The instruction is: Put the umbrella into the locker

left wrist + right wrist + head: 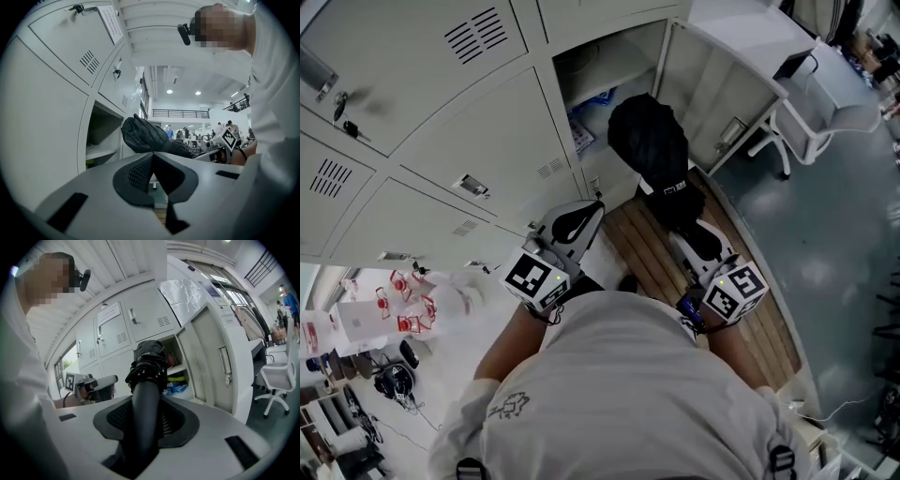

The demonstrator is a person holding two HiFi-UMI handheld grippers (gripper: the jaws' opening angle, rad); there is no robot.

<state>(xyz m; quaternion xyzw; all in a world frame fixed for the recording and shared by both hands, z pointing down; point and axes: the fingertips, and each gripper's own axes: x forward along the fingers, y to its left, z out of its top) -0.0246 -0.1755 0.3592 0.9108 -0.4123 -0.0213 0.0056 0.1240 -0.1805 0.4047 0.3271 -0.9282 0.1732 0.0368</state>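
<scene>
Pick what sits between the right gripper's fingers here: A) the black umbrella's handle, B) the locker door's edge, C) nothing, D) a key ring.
A: in the right gripper view, the right gripper has its fingers closed on the handle of the black umbrella, whose folded canopy points toward the open locker.

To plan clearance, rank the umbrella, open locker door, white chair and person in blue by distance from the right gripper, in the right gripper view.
1. umbrella: gripped in the jaws of the right gripper, centre.
2. open locker door: ahead, right of centre.
3. white chair: right edge, beyond the door.
4. person in blue: upper right, far background.
</scene>
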